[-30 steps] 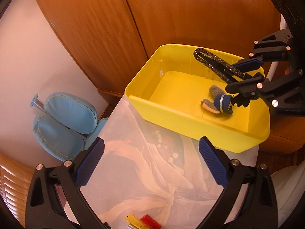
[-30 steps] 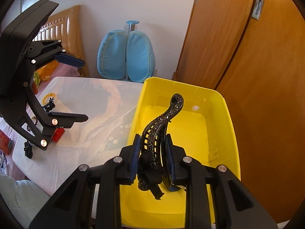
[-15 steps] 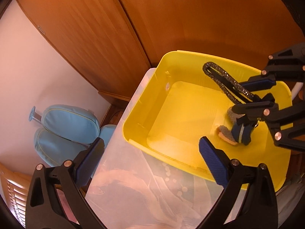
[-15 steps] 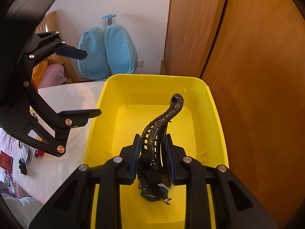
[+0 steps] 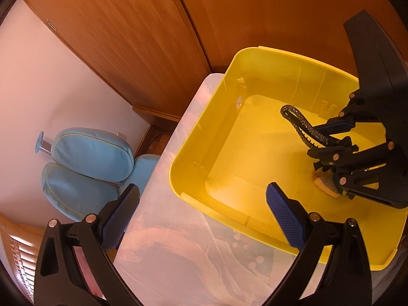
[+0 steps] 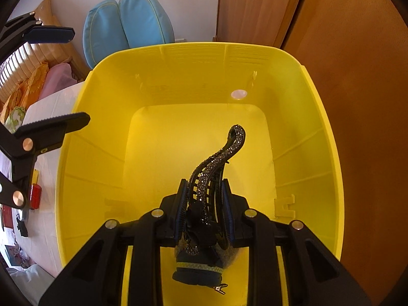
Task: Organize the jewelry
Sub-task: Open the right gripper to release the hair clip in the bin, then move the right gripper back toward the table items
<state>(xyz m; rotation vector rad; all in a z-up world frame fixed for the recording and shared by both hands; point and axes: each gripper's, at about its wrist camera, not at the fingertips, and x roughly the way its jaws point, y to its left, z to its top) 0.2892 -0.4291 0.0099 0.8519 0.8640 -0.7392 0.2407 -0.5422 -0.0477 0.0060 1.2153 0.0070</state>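
Note:
My right gripper (image 6: 205, 204) is shut on a long black hair clip studded with rhinestones (image 6: 219, 158), held low inside the yellow bin (image 6: 178, 58). The clip's curved tip points at the bin's far wall. Beneath the clip a dark fabric bow clip (image 6: 197, 267) lies on the bin floor. In the left wrist view the same right gripper (image 5: 329, 137) holds the sparkly clip (image 5: 295, 121) above a tan and grey fabric piece (image 5: 325, 185). My left gripper (image 5: 201, 211) is open and holds nothing, hovering over the bin's near corner and the table's white cloth (image 5: 178, 255).
Small items, among them a red box (image 6: 35, 196), lie on the white cloth (image 6: 43, 229) left of the bin. Wooden cabinet doors (image 5: 127, 38) stand close behind the bin. A light blue chair (image 5: 86, 163) sits by the wall beyond the table's end.
The right gripper has sunk deeper into the bin with the clip. The left gripper has moved toward the bin, so the bin now fills more of both views.

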